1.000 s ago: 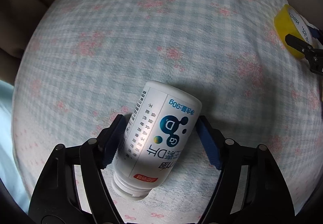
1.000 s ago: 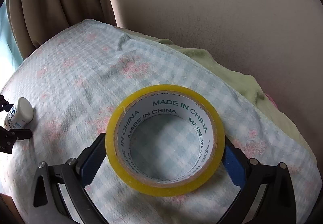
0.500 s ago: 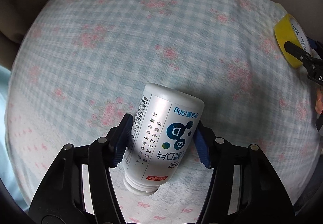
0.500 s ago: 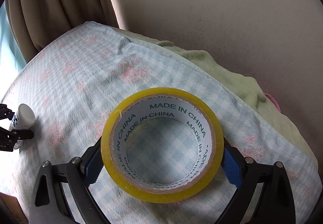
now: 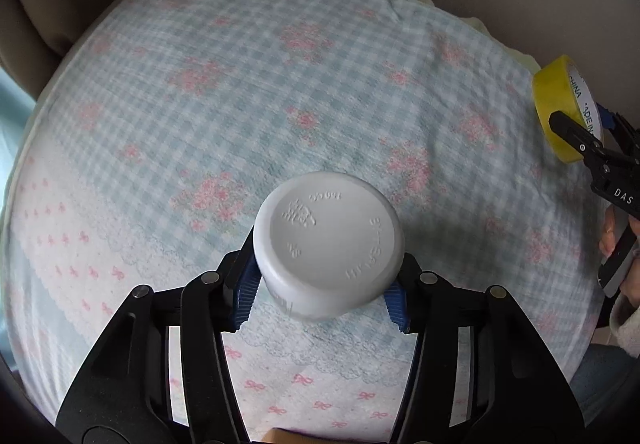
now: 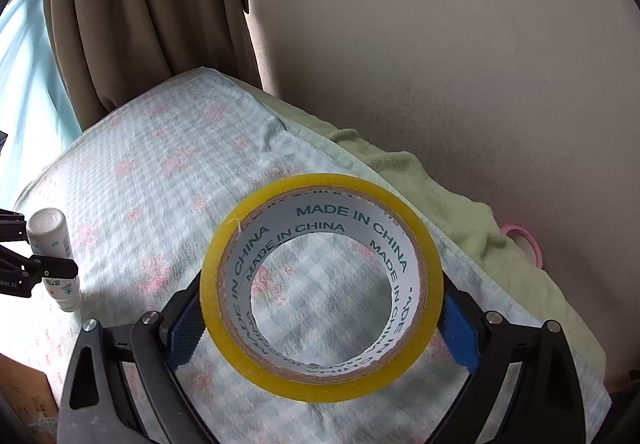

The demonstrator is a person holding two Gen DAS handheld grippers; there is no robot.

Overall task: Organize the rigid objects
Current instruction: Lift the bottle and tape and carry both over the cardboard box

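The white plastic pill bottle (image 5: 328, 244) hung inverted in the left claw (image 5: 322, 294), its embossed base turned toward the camera and its cap pointing down at the bed; the blue ribbed pads (image 5: 245, 294) were clenched on its sides. From the right wrist view the same bottle (image 6: 50, 244) stood nearly vertical above the bedding near the bed's left edge, cap just over or touching the cloth; I could not tell which. Holding it by the body this way probably served to stand it on its cap end or to carry it without rolling.

The yellow roll of packing tape (image 6: 322, 286), with "MADE IN CHINA" printed inside its cardboard core, was gripped across its outer rim by the right claw (image 6: 322, 328), the blue pads pressing on either side and the hole facing the camera. It was held clear of the cloth, over the right side of the bed, well apart from the bottle. That rim grip likely kept the ring from slipping.

Below both lay a pale blue checked blanket with pink flowers (image 5: 256, 55), its near portion white with small pink bows. A green fleece cloth (image 6: 404, 167) edged the far right side, with a pink ring (image 6: 524, 240) resting on it. Brown curtains (image 6: 132, 23) and a plain beige wall (image 6: 460, 43) stood behind.
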